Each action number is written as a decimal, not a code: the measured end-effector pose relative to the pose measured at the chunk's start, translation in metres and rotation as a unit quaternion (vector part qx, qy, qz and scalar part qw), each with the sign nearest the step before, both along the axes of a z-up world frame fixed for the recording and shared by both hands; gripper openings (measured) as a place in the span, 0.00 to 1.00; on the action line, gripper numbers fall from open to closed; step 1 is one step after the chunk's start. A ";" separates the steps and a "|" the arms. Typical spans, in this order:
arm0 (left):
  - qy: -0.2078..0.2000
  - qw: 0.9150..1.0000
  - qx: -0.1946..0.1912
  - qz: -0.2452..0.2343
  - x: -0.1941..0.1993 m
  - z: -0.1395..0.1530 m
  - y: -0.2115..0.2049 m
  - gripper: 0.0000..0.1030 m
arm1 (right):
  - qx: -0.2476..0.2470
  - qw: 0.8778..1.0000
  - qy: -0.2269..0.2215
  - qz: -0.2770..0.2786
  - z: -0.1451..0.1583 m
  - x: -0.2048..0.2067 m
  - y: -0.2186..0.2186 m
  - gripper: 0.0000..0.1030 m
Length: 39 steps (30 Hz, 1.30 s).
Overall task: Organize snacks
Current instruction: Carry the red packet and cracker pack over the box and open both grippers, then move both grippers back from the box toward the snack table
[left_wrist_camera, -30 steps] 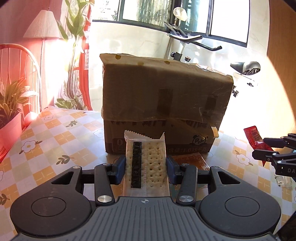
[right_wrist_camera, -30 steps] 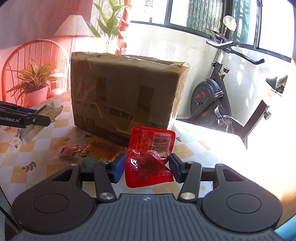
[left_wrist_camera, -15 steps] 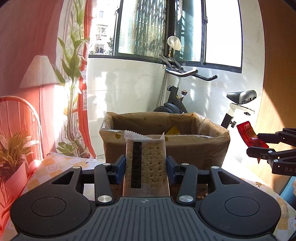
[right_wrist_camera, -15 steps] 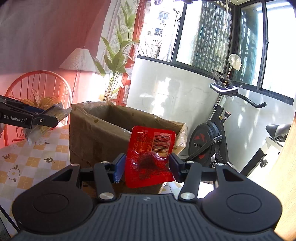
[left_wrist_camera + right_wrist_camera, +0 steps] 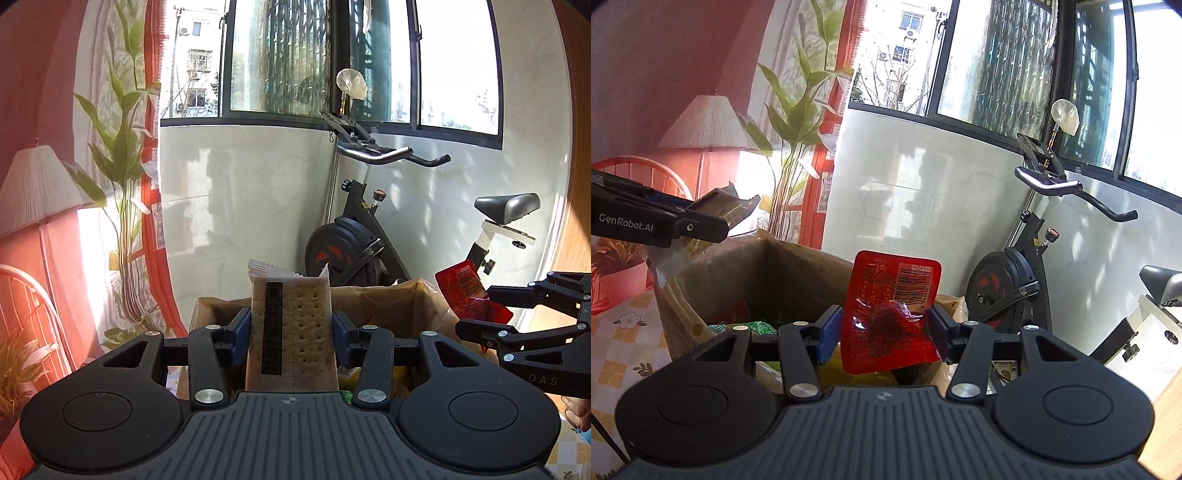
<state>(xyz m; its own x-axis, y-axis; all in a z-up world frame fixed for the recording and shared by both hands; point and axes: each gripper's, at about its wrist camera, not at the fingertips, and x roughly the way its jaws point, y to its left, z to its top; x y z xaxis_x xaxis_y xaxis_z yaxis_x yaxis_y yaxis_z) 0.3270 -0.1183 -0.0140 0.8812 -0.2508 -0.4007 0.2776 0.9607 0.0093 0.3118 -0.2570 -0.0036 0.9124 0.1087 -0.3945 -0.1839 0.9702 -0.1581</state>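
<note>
Jaws pinch perforated cracker packet (image 5: pixel 295 332), red pouch (image 5: pixel 890 314).

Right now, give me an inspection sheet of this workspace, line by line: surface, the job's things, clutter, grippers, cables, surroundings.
Surface: table with a checked floral cloth, seen left of the box.
Job's things: open cardboard box with packets already inside, one green; cracker packet and red snack pouch held above it.
Clutter: nothing seen.
Grippers: left gripper shut on the cracker packet; right gripper shut on the red snack pouch.
Cables: nothing seen.
Surroundings: exercise bike behind the box, lamp, tall plant, potted plant, red chair, windows.
</note>
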 end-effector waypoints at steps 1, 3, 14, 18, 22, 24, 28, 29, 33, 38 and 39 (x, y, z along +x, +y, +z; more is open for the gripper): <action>0.005 1.000 -0.001 0.002 0.006 -0.001 0.000 0.47 | -0.001 1.000 0.005 -0.001 -0.001 0.006 -0.002 0.52; 0.014 1.000 0.000 0.003 0.015 -0.007 -0.002 0.47 | -0.001 1.000 0.013 -0.002 -0.005 0.014 -0.002 0.52; 0.033 0.999 -0.008 0.010 0.013 -0.022 0.010 0.65 | 0.022 0.999 0.034 -0.019 -0.014 0.013 -0.003 0.61; 0.029 0.999 -0.012 0.011 0.000 -0.015 0.020 0.65 | 0.022 0.999 0.028 -0.010 -0.007 -0.004 0.003 0.61; 0.023 1.000 -0.016 0.013 -0.020 -0.008 0.032 0.65 | 0.032 0.999 0.023 -0.002 0.001 -0.024 0.009 0.61; 0.022 1.000 -0.016 0.012 -0.031 -0.006 0.038 0.65 | 0.032 0.999 0.021 0.003 0.002 -0.034 0.013 0.61; 0.021 1.000 -0.012 0.009 -0.051 -0.006 0.047 0.65 | 0.036 0.999 0.019 0.014 0.003 -0.056 0.024 0.61; 0.022 1.000 -0.011 0.008 -0.056 -0.006 0.050 0.65 | 0.038 0.999 0.020 0.016 0.002 -0.062 0.028 0.61; 0.026 1.000 -0.012 0.011 -0.072 -0.012 0.059 0.65 | 0.044 0.998 0.025 0.022 -0.005 -0.079 0.038 0.61; 0.036 0.999 -0.011 0.016 -0.089 -0.025 0.069 0.65 | 0.051 0.998 0.035 0.027 -0.017 -0.095 0.047 0.61; 0.038 0.999 -0.010 0.018 -0.093 -0.029 0.071 0.65 | 0.052 0.998 0.037 0.028 -0.020 -0.098 0.049 0.61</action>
<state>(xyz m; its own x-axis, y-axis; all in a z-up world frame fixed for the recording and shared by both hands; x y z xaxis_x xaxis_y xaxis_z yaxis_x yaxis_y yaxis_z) 0.2344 -0.0476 -0.0434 0.8569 -0.2285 -0.4622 0.2421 0.9698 -0.0305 0.2141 -0.2081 -0.0240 0.8723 0.2018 -0.4453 -0.2450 0.9687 -0.0410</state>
